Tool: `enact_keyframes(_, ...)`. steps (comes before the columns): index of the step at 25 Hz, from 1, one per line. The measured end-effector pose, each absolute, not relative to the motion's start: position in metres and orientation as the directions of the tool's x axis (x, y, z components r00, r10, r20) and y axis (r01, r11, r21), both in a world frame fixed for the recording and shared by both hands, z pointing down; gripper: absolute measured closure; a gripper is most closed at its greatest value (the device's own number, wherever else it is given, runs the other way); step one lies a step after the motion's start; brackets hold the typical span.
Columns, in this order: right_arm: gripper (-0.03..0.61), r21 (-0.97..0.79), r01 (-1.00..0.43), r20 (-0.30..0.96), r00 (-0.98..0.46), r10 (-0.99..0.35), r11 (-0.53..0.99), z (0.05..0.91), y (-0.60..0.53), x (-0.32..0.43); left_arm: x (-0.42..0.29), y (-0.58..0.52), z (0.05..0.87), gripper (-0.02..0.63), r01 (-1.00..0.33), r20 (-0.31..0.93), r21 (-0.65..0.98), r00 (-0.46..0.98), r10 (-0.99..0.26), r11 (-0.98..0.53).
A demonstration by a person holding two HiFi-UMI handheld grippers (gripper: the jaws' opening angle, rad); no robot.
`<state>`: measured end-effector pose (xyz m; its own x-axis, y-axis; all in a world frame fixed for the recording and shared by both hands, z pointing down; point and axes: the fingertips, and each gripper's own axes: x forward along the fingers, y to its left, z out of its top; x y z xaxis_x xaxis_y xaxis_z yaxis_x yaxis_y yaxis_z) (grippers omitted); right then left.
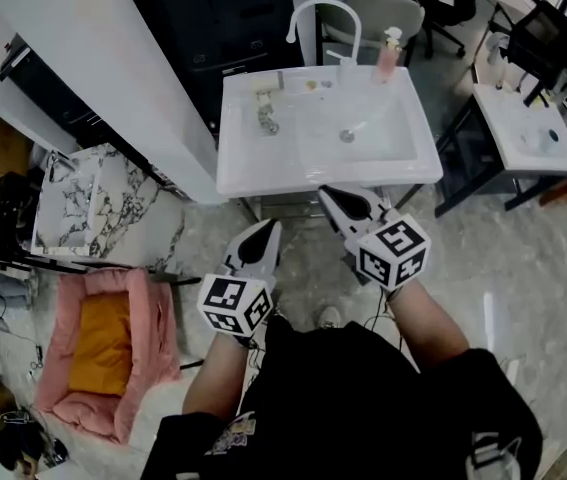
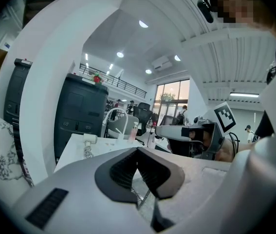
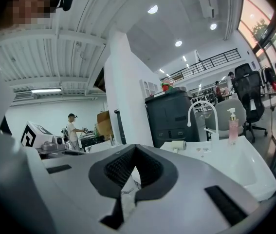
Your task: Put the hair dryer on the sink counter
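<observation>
The white hair dryer [image 1: 263,99] lies on the white sink counter [image 1: 263,173] at its rear left, with its coiled cord [image 1: 268,123] beside it. It shows again in the left gripper view [image 2: 90,139] and as a small shape in the right gripper view [image 3: 178,145]. Both grippers hang in front of the counter's front edge, apart from the dryer. My left gripper [image 1: 263,230] [image 2: 138,152] is shut with nothing in it. My right gripper [image 1: 335,196] [image 3: 134,149] is shut and empty too.
A curved faucet [image 1: 323,13] and a pink soap bottle [image 1: 389,56] stand at the counter's back. A pink pet bed [image 1: 103,348] and a marble-patterned table [image 1: 83,203] lie to the left. A white side table [image 1: 523,128] stands right, a dark cabinet [image 1: 223,18] behind.
</observation>
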<state>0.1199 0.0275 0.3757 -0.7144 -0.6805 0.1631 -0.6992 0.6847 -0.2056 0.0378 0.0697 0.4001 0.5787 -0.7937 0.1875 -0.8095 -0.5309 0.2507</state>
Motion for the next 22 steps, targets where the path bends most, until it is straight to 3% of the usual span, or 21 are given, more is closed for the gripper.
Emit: enact_keyframes(22, 0.581, -0.25, -0.685, 0.156, -0.726, -0.669, 0.685, 0.3851, 0.038, 0.1257, 0.0463, 0.0791, 0.4002, 0.612, -0.816, 0.198, 0.243, 0.571, -0.796, -0.525)
